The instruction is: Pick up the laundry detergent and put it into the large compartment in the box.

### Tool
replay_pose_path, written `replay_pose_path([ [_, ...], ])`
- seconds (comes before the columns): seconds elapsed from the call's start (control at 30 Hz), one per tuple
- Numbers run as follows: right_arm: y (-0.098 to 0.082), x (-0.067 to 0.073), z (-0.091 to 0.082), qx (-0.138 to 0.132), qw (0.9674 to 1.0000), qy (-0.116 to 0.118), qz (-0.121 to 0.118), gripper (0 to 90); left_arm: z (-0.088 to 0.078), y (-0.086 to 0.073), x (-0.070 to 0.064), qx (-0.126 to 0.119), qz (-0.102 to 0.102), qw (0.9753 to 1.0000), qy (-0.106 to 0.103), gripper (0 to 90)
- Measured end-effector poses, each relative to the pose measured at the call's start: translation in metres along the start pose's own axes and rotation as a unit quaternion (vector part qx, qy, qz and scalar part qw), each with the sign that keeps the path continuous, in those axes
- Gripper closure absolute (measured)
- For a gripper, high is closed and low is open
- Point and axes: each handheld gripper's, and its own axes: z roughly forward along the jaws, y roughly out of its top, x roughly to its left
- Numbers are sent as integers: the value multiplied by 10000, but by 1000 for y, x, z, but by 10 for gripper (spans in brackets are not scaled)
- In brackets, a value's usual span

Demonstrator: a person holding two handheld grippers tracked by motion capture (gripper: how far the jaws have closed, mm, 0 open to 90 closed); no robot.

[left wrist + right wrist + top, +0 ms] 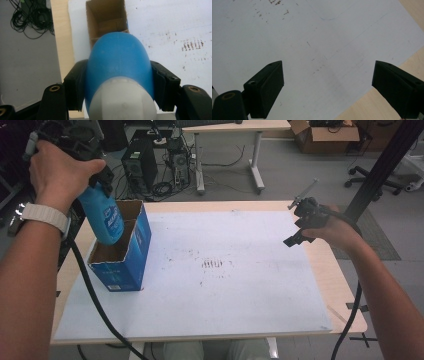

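Note:
A blue bottle (106, 218) with a white cap end hangs bottom-down over the open top of a blue cardboard box (125, 255) at the table's left. My left gripper (75, 150) is shut on the bottle (118, 67), its jaws pressed on both sides; the box's brown inside (106, 21) lies straight below. My right gripper (302, 222) hovers open above the right side of the white sheet (225, 265), with nothing between its jaws (327, 90).
The white sheet (312, 37) covers most of the wooden table (345, 290) and bears dark smudges (212, 264) at its middle. Beyond the table stand a computer tower (137, 162), cables, another desk (230, 130) and a cardboard box (325, 135).

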Motion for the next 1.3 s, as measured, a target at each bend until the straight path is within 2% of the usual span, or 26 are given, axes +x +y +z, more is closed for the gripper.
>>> replay_pose_path([
  [0.03,0,0,0,-15,10000,0,-4,105,9,-1,0,46,65,10000,-9,379],
  [0.2,1,1,1,0,10000,1,-4,105,25,-4,0,55,106,9999,-38,379],
  [0.23,0,0,1,13,10000,3,3,105,34,-5,1,51,97,9999,-17,379],
  [0.4,1,0,2,28,10000,8,4,105,49,-8,1,105,103,9999,55,378],
  [0.43,1,0,2,35,10000,7,0,105,56,-10,2,109,54,9999,15,378],
  [0.6,2,1,4,48,10000,13,0,105,69,-13,3,85,53,9999,-54,378],
  [0.67,1,1,5,65,10000,22,2,105,81,-17,4,56,41,9999,-86,378],
  [1.1,-4,-1,4,68,9999,9,75,105,131,-29,1,132,21,9999,-20,378],
  [1.3,-5,-1,6,81,9999,17,81,105,150,-34,-1,201,34,9998,-86,378],
])
